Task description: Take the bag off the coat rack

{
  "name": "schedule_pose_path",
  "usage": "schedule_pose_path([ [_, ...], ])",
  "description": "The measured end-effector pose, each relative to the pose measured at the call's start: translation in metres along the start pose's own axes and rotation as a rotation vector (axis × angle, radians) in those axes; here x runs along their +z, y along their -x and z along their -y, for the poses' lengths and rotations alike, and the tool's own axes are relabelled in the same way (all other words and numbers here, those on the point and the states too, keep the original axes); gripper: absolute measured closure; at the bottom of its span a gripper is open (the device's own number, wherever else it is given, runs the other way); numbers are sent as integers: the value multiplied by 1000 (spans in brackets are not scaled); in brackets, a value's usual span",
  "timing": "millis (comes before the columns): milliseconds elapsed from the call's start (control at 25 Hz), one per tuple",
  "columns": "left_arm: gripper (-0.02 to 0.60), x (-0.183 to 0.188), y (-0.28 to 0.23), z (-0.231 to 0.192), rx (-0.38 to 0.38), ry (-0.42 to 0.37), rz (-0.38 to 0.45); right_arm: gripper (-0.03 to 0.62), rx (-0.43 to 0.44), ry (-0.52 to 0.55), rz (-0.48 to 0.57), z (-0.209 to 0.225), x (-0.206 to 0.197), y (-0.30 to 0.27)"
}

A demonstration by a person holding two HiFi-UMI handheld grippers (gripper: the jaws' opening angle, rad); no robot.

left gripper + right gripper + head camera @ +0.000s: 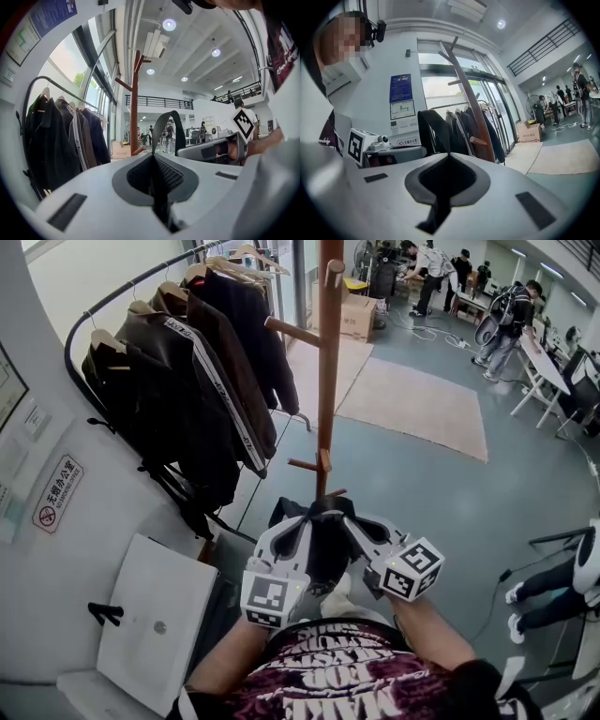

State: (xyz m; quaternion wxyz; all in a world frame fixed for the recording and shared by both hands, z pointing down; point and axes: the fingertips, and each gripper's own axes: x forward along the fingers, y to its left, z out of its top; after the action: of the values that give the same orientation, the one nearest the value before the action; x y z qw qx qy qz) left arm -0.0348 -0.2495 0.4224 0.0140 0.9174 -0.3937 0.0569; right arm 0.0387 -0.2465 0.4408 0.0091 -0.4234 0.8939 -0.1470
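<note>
The black bag [323,542] hangs between my two grippers, just below the lowest pegs of the wooden coat rack [328,352]. My left gripper [302,524] is shut on one black strap [171,125], which loops up from its jaws [152,158], clear of the rack pole [134,103]. My right gripper [351,523] is shut on another strap [432,131], which rises from its own jaws [449,155] beside the leaning pole [471,108]. Each gripper sees the other: the right gripper [220,149], the left gripper [389,152].
A curved rail with several dark jackets [187,371] stands left of the rack. A white cabinet top [155,620] lies at the lower left. Beyond the rack are rugs [422,399], a cardboard box [356,315], tables and people [506,324].
</note>
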Motion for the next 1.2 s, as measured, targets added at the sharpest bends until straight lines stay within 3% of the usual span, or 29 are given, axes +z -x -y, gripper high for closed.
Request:
schedule_pose_path([
  [600, 574, -3, 44, 19, -33, 5, -4, 586, -16, 41, -16, -45, -12, 26],
  [1200, 574, 0, 45, 23, -34, 7, -4, 585, -19, 60, -8, -45, -8, 30],
])
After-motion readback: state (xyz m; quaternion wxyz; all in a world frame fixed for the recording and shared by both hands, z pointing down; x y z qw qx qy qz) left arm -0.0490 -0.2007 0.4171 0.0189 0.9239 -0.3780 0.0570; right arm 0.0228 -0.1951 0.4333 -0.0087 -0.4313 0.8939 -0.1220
